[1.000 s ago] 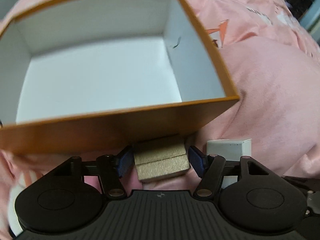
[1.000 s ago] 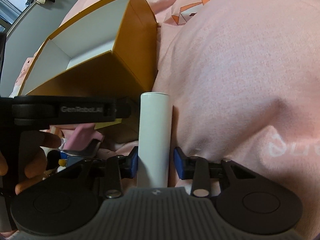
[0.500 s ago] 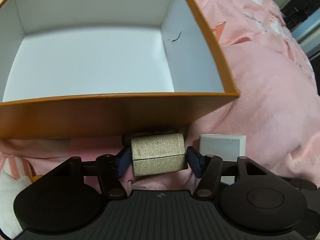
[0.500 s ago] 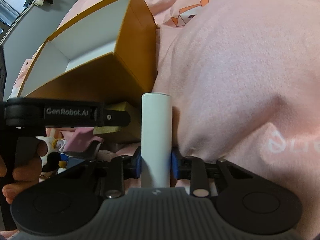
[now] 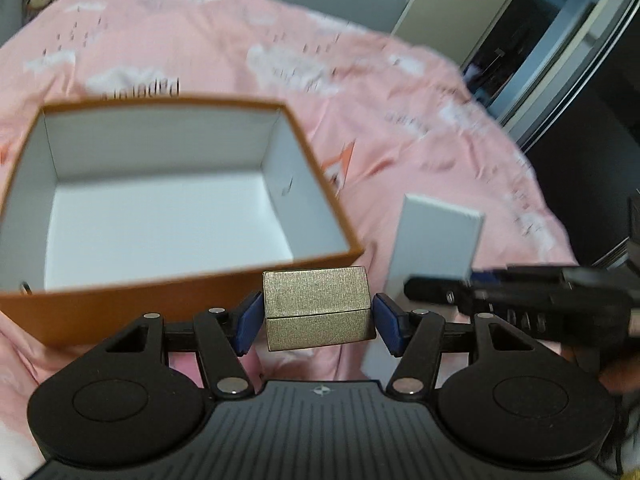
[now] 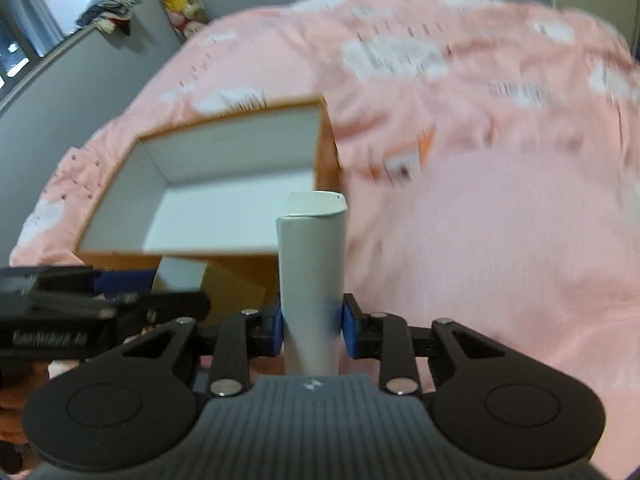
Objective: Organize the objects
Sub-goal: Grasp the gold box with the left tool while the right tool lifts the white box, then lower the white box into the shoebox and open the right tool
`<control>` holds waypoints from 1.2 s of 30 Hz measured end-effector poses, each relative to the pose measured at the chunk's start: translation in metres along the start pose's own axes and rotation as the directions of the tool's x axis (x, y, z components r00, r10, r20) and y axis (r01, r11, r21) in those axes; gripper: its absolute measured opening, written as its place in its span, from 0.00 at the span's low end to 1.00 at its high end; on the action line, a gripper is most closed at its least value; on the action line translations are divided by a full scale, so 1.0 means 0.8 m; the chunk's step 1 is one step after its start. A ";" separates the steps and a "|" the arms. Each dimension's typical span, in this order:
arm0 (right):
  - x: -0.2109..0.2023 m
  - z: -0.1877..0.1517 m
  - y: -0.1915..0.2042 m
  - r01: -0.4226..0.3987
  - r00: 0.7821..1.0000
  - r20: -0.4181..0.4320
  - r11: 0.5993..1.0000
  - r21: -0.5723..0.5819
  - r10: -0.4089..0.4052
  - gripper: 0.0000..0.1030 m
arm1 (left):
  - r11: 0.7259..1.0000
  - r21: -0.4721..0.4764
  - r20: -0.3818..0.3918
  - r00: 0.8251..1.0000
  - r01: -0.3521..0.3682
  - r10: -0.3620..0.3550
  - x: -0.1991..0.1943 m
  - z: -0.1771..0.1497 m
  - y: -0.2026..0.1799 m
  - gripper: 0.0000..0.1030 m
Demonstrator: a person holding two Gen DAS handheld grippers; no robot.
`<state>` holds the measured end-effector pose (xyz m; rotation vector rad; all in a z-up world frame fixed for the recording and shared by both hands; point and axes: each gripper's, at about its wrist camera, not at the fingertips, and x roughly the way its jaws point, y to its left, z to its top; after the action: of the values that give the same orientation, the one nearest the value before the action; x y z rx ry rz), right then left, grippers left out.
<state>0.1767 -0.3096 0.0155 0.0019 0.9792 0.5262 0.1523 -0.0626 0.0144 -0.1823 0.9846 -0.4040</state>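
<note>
Both tongs grip: left tongs (image 5: 316,322) clamp the gold box (image 5: 316,308), right tongs (image 6: 312,334) the upright white carton (image 6: 312,280); the orange box (image 5: 160,312) lies ahead-left, nearer the left.

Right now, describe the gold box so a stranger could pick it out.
On the pink bedspread sits an open orange box. Just in front of its near wall, the left gripper holds the gold box. It is small, textured and seamed, unlike the tall white box beside it.
</note>
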 end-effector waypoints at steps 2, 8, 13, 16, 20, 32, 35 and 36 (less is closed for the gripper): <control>-0.008 0.021 0.010 0.000 1.000 0.031 1.000 -0.030 0.001 0.29 | 1.000 0.006 0.038 0.999 0.016 -0.016 -0.009 0.018 0.003 0.66; 0.003 0.103 0.043 -0.032 0.995 0.090 0.993 -0.115 0.042 0.29 | 0.998 0.026 0.135 0.989 -0.063 0.059 -0.026 0.069 0.036 0.66; 0.077 0.152 0.065 -0.051 0.999 -0.002 0.986 -0.157 0.051 0.29 | 0.996 0.003 0.087 0.992 -0.087 0.087 0.019 0.100 0.080 0.66; 0.135 0.164 0.069 -0.062 0.994 -0.095 0.987 -0.148 0.048 0.29 | 0.995 -0.014 0.054 0.994 -0.095 0.096 0.045 0.107 0.104 0.66; 0.201 0.165 0.068 -0.072 0.977 -0.208 0.990 -0.125 0.045 0.29 | 0.993 -0.025 0.007 0.993 -0.118 0.119 0.071 0.107 0.134 0.66; 0.295 0.180 0.058 -0.072 0.932 -0.360 0.997 -0.039 0.053 0.29 | 0.992 -0.024 -0.071 0.990 -0.126 0.124 0.115 0.115 0.167 0.66; 0.298 0.178 0.067 -0.053 0.936 -0.352 0.994 -0.092 0.017 0.36 | 0.993 -0.020 -0.083 0.990 -0.119 0.117 0.121 0.115 0.168 0.66; 0.297 0.179 0.069 -0.044 0.938 -0.347 0.993 -0.110 0.003 0.36 | 0.993 -0.021 -0.086 0.990 -0.115 0.113 0.123 0.115 0.169 0.66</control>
<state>0.3716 -0.1275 -0.0777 -0.1895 1.2925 0.6176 0.3106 0.0172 -0.0556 -0.1327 1.0790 -0.2959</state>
